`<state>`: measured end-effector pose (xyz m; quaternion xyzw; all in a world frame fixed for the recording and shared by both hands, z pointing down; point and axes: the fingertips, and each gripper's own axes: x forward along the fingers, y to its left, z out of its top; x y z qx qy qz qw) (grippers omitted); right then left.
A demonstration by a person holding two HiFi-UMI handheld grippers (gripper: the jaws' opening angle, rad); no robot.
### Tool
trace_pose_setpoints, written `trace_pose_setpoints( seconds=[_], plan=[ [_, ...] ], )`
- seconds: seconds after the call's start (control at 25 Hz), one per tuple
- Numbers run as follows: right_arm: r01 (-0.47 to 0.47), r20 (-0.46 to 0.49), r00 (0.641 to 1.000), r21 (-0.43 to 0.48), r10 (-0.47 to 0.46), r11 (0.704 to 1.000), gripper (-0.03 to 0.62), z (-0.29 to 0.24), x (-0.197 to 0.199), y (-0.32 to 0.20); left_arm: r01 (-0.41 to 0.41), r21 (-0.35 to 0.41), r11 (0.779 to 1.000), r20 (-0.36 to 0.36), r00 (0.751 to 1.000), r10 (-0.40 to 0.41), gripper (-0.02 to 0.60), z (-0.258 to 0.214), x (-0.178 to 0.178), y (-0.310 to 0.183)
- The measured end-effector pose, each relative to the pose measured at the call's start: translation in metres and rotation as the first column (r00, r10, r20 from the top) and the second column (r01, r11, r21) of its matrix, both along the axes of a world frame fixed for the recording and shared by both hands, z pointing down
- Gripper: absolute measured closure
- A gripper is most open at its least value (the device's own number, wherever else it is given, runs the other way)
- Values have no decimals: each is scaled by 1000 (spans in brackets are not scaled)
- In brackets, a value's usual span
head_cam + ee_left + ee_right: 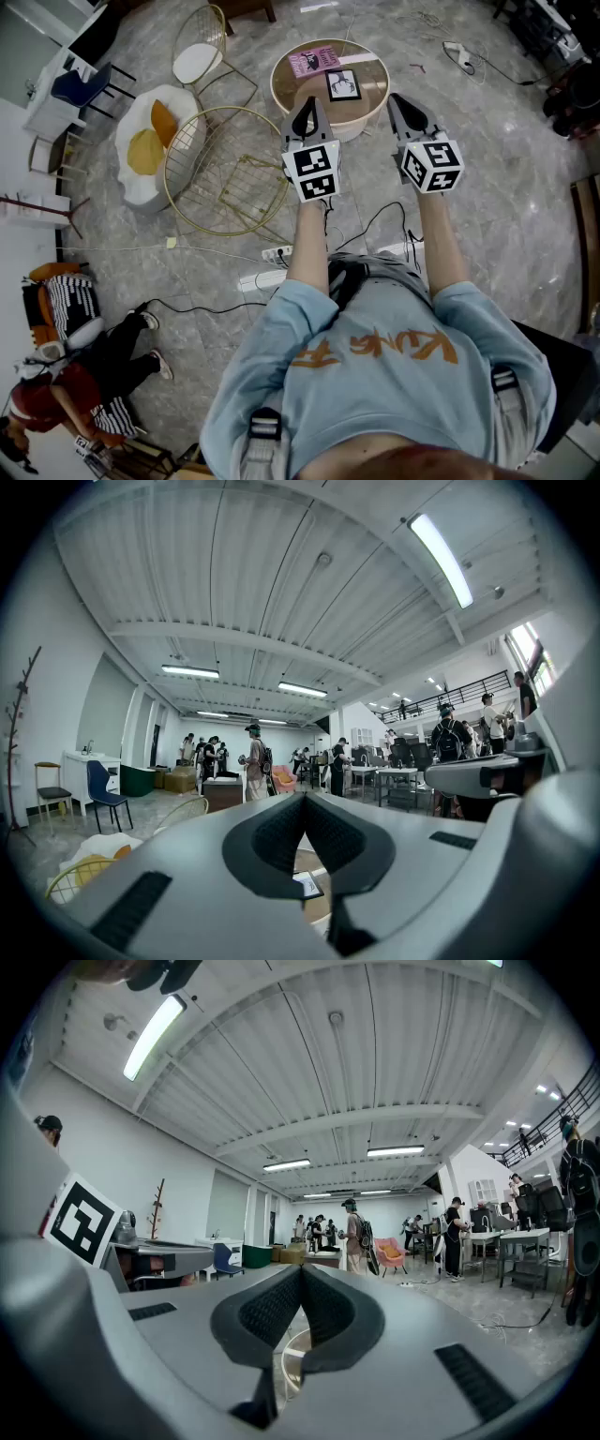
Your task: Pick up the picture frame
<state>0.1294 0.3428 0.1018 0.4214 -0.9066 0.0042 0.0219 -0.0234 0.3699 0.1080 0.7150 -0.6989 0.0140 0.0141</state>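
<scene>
A small black picture frame (343, 84) with a white print lies on a round wooden table (370, 94) ahead of me, beside a pink card (314, 62). My left gripper (307, 106) is held level over the table's near left edge, jaws shut and empty. My right gripper (400, 101) hangs level just right of the table, also shut and empty. In the left gripper view the frame (308, 885) peeks out below the closed left gripper (305, 799). The right gripper view shows the closed right gripper (301, 1269) and a slice of the table rim (281, 1358).
A gold wire table (225, 169) and a gold wire chair (204, 52) stand at the left, with a white and yellow cushion (150, 141). Power strips (272, 267) and cables lie on the marble floor near my feet. Several people stand far across the hall (253, 761).
</scene>
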Motion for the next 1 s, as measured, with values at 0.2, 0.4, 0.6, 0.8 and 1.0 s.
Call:
trace_pose_setpoints(
  seconds=[0.2,0.4,0.6,0.8,1.0],
  plan=[
    [26,58,998,-30,-24,999,597,0,-3,-3,1,-23,1000,26,1000,-1,566,7,-4,0],
    [-3,54,999,-58,6,998,595,5,3,-6,1,-35,999,0,1000,-1,566,11,-4,1],
    [6,39,999,-70,-4,998,595,9,-14,-9,7,-30,1000,-21,1000,-8,566,13,-21,2],
    [27,-3,1000,-72,-28,997,595,13,-22,-7,26,-20,999,-38,999,-27,566,13,-30,0],
    [14,-21,1000,-78,-16,997,595,13,-18,-13,17,-19,1000,-50,999,-18,566,16,-27,-4]
  ],
)
